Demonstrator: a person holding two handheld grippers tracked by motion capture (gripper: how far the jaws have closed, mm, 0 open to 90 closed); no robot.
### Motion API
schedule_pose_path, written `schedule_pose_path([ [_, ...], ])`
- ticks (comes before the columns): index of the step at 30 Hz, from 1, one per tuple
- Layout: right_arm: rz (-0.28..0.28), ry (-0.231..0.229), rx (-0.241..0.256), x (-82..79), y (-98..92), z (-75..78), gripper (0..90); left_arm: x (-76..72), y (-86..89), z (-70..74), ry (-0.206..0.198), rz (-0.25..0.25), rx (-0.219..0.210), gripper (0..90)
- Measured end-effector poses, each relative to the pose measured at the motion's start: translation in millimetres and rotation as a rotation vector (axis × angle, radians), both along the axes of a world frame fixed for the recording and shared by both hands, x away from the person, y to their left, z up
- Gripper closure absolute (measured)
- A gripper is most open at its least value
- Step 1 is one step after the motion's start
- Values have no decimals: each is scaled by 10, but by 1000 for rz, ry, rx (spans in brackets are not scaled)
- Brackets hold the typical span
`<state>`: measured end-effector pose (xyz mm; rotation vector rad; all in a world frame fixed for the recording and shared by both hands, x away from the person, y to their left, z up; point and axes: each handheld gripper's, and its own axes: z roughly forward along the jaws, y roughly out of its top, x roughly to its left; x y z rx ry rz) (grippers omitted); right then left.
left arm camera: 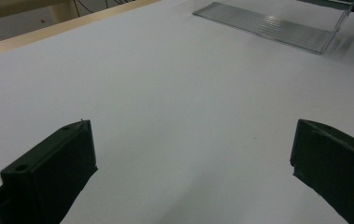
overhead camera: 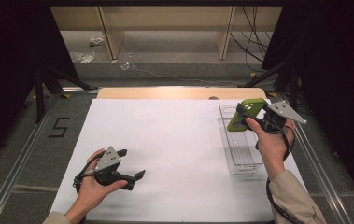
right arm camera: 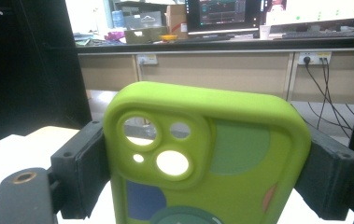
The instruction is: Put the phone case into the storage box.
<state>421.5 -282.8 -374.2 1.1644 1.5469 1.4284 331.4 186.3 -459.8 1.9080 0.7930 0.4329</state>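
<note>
White desk [overhead camera: 174, 140]: right hand-held gripper [overhead camera: 251, 115] pinches the green phone case [overhead camera: 245, 113] directly above the clear tray [overhead camera: 254, 161], long axes roughly aligned; left hand-held gripper [overhead camera: 131, 164] spread, well apart.

The high view looks forward and down from above the person's side onto the white table [overhead camera: 174, 140], with floor and cabinets beyond. The left gripper view sits low and close over that tabletop, facing the clear tray [left arm camera: 277, 28], also seen in the high view [overhead camera: 240, 140]. The right gripper view looks level, off the table, toward desks with monitors [right arm camera: 226, 14]
</note>
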Motion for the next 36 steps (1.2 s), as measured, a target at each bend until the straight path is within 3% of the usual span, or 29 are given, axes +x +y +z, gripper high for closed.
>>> schedule_pose_path([
  [36,-16,22,-24,132,-13,-35,165,0,6,3,-1,2,-4,0],
])
